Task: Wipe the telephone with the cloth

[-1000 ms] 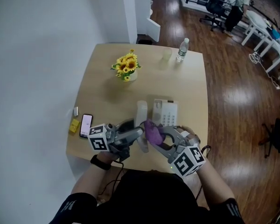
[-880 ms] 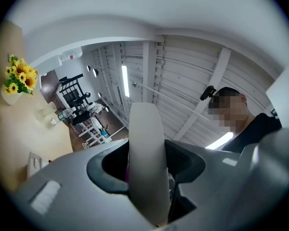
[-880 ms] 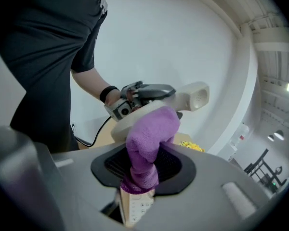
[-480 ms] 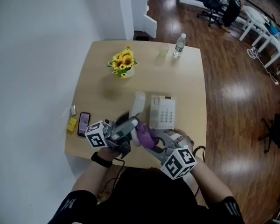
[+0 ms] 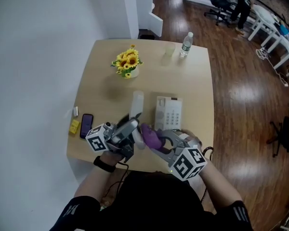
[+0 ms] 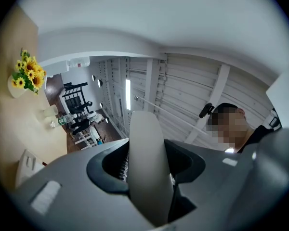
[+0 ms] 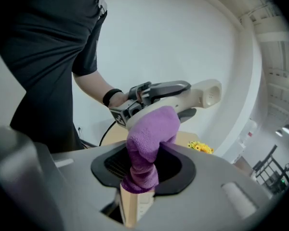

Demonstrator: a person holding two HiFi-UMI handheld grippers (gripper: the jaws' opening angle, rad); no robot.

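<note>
Telephone base (image 5: 168,113), white with a keypad, lies flat on the pale wooden counter (image 5: 192,88), right of centre and toward the near edge. Its cradle side is bare, and the handset (image 5: 136,105) is lifted off to its left.

Left claw (image 5: 130,129): jaws clamped on the near end of the handset. In the left gripper view the white shaft fills the gap between the pads and rises out beyond them. In the head view the free end of the handset points toward the far side of the counter.

Right claw (image 5: 156,141): jaws closed on a bunched purple cloth (image 5: 151,137). The lower folds are pinched between the pads and the rounded top bulges above them. In the right gripper view this bulge lies against the underside of the handset, just beside the left claw's grip. The two claws meet near the counter's near edge, left of the base.

Other items, all well apart from the claws:
- a pot of sunflowers (image 5: 127,61), far left of centre;
- a water bottle (image 5: 186,41) and a clear cup (image 5: 169,50), by the far edge;
- a smartphone (image 5: 86,125) and a small yellow item (image 5: 75,127), at the left edge.
</note>
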